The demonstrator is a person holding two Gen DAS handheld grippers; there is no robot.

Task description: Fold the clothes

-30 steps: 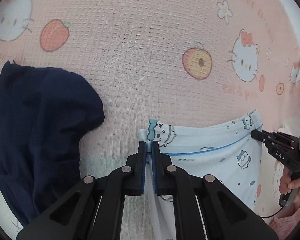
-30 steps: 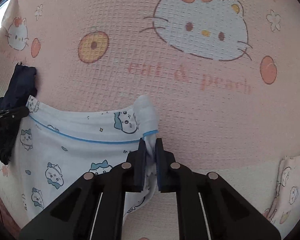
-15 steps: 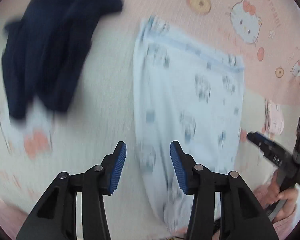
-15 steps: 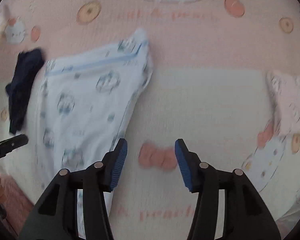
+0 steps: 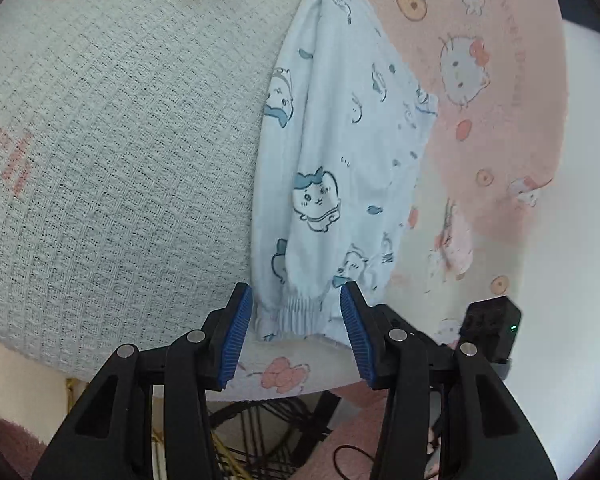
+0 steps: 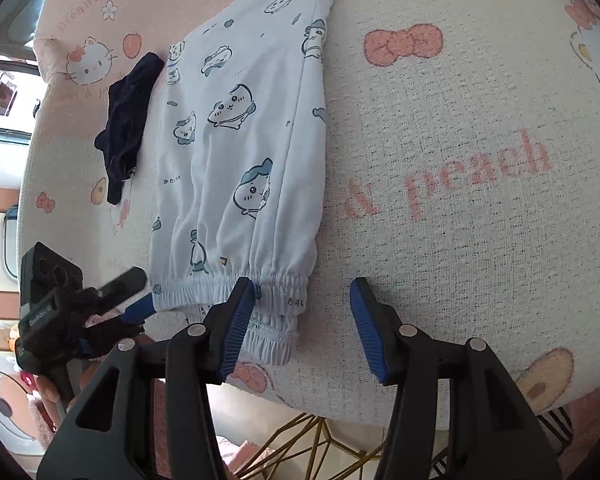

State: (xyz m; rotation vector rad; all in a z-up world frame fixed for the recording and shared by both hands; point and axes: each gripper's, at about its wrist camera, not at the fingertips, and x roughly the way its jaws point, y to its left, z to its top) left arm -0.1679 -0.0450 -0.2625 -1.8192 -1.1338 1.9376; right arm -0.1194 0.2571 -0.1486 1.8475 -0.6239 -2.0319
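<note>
So the dark garment (image 6: pixel 126 120) sat bunched up at the far left in the right wrist view, just beside the light blue pants (image 6: pixel 240 140), which lay lengthwise on the desk (image 6: pixel 460 200), one leg stacked on the other, cuffs (image 6: pixel 268 312) right at the near edge. The left gripper (image 5: pixel 296 328) hung over those cuffs with its fingers apart, one on either side of the gathered elastic and not pinching anything. Further right, the right gripper (image 6: pixel 302 326) also had its fingers apart, its left finger over the cuffs and the other over bare cloth.

My guess: the step in hand was taking hold of the cuff end, so the pants could be folded up toward the waistband. That would need both grippers to close on both layers of the cuffs, otherwise only the top leg would lift.

Writing-wise, the cover on the desk read "& peach" (image 6: pixel 452 176) in pink, plus a partly cut-off "dream" near the far corner. The pants had tiny printed characters by the cartoon animals, too small to read.
</note>
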